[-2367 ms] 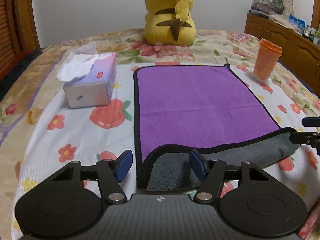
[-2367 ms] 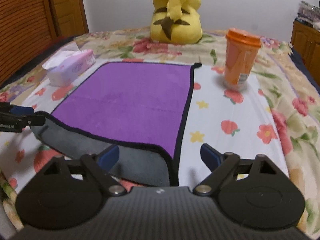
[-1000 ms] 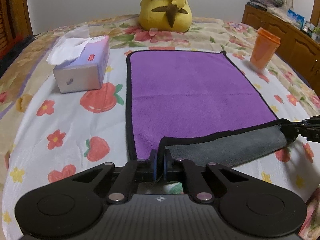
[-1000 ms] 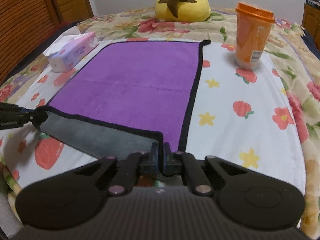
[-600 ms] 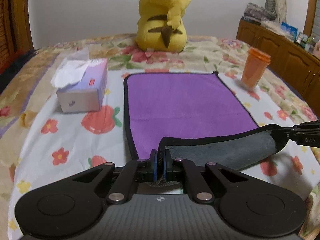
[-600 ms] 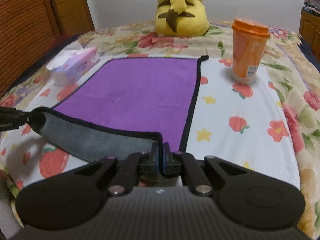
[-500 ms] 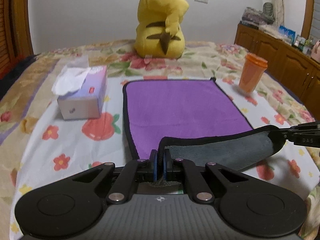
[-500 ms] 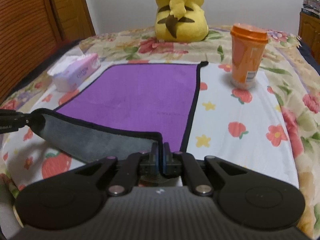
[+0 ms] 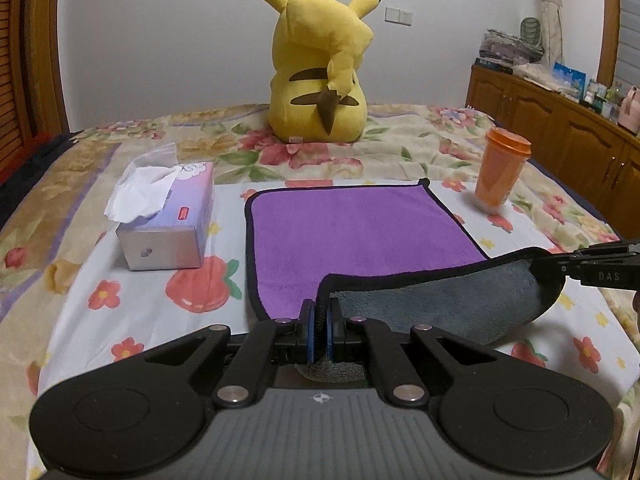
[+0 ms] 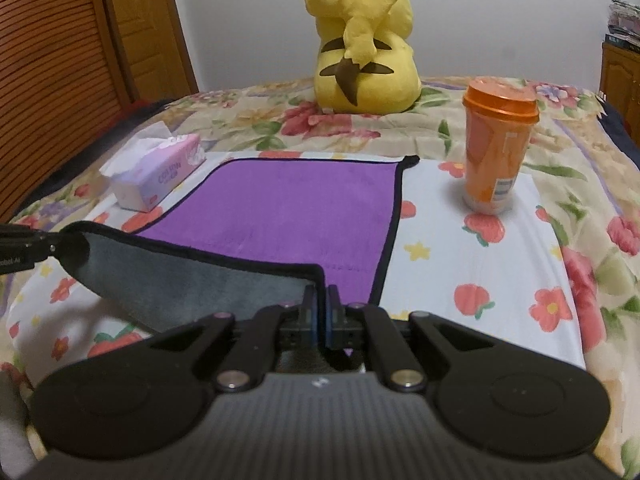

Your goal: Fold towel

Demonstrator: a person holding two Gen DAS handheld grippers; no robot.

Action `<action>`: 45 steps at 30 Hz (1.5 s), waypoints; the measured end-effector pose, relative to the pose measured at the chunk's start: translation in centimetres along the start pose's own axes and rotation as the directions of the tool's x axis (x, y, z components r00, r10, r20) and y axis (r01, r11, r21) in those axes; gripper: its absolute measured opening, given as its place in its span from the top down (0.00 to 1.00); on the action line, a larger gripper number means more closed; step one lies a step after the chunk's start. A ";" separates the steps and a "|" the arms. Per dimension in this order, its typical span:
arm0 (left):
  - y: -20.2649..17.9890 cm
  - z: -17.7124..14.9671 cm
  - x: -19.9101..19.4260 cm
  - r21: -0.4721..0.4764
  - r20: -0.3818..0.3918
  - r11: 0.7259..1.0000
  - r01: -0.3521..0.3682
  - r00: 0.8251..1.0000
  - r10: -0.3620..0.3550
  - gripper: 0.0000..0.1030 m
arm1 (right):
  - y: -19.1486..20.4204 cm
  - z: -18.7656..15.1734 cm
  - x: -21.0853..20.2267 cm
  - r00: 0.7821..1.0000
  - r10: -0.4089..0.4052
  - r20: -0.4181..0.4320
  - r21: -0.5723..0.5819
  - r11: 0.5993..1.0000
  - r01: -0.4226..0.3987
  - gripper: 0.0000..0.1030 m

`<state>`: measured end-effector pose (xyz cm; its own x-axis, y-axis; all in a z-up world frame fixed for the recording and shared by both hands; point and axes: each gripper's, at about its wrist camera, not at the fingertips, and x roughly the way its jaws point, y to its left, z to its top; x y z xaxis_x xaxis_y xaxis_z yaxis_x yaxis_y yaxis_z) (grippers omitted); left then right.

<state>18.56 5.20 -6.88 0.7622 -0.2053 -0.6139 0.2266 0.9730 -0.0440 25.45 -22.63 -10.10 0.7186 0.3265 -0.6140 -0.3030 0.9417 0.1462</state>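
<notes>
Now both grippers pinch the near corners of the purple microfibre towel with black trim (image 9: 360, 232) — left gripper (image 9: 319, 334) and right gripper (image 10: 320, 316), fingers clamped on the hem. Near edge lifted off the floral bedsheet (image 9: 132, 304), grey underside showing; far half lies flat betw. tissue box (image 9: 168, 220) & orange lidded cup (image 9: 500, 176).

A home bedroom: the work surface is a bed (image 9: 80, 240) under a floral bedspread with strawberry and flower prints. At 12 o'clock a yellow Pikachu plush (image 9: 320, 72) sits with its back turned, before a plain white wall carrying a light switch (image 9: 399, 16). At 2 o'clock a wooden cabinet (image 9: 560, 128) bears clutter; at 9 o'clock in the right wrist view stands a slatted wooden door (image 10: 52, 80). A tissue box (image 9: 168, 220) rests at 10 o'clock
</notes>
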 end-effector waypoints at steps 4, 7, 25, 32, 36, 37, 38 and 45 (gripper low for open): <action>0.0 0.0 0.1 0.000 0.001 1.000 0.000 1.000 0.000 0.92 | 0.0 0.3 0.1 1.000 0.010 0.011 -0.006 1.000 -0.010 0.96; 0.1 0.4 0.3 0.000 0.009 1.000 0.003 1.000 -0.003 0.92 | 0.0 0.6 0.2 1.000 0.015 0.020 -0.016 1.000 -0.015 0.96; 0.5 1.2 3.0 0.028 -0.002 1.000 -0.001 1.000 0.002 0.92 | -0.1 1.0 1.5 1.000 0.017 0.018 -0.049 0.999 -0.016 0.96; 0.5 1.5 3.7 0.037 0.001 0.999 0.000 1.000 0.000 0.92 | -0.4 1.1 2.3 1.000 0.015 0.013 -0.059 0.998 -0.015 0.96; 0.5 1.6 4.2 0.043 0.000 0.999 0.000 1.000 0.000 0.92 | -0.6 1.1 2.7 1.000 0.016 0.010 -0.061 0.998 -0.015 0.96; 0.5 1.6 4.3 0.044 -0.001 0.999 0.000 1.000 0.000 0.92 | -0.7 1.1 2.8 1.000 0.016 0.008 -0.061 0.998 -0.015 0.96; 0.5 1.6 4.5 0.045 -0.003 0.999 0.001 1.000 -0.001 0.92 | -0.8 1.2 3.0 1.000 0.016 0.007 -0.061 0.998 -0.016 0.96; 0.7 1.9 5.0 0.038 -0.003 0.999 0.006 1.000 -0.006 0.92 | -1.0 1.3 3.7 1.000 0.016 0.004 -0.069 0.998 -0.016 0.96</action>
<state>23.65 4.62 -8.44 0.7590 -0.2111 -0.6160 0.2545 0.9669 -0.0178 29.24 -22.26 -11.49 0.7159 0.3422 -0.6086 -0.3568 0.9285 0.1024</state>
